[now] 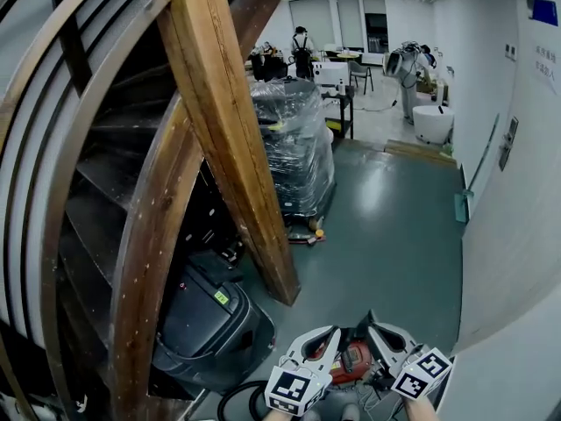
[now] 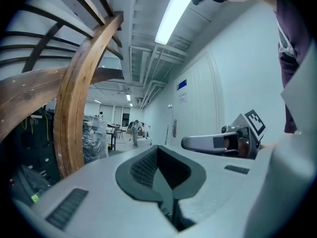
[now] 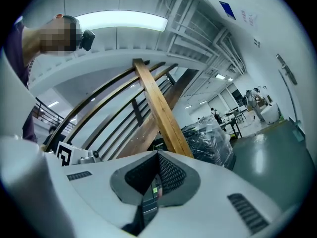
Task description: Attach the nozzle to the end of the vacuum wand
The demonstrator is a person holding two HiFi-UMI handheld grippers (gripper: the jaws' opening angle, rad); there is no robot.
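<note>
Tongs status: left tongs and right tongs both clenched, empty, held level; red-and-black appliance, probably the vacuum, lies on grey-green floor beneath them; nozzle and wand not identifiable in any view; attachment unconfirmed.

glossy wooden beam, plastic-wrapped pallet load, smooth floor.
</note>
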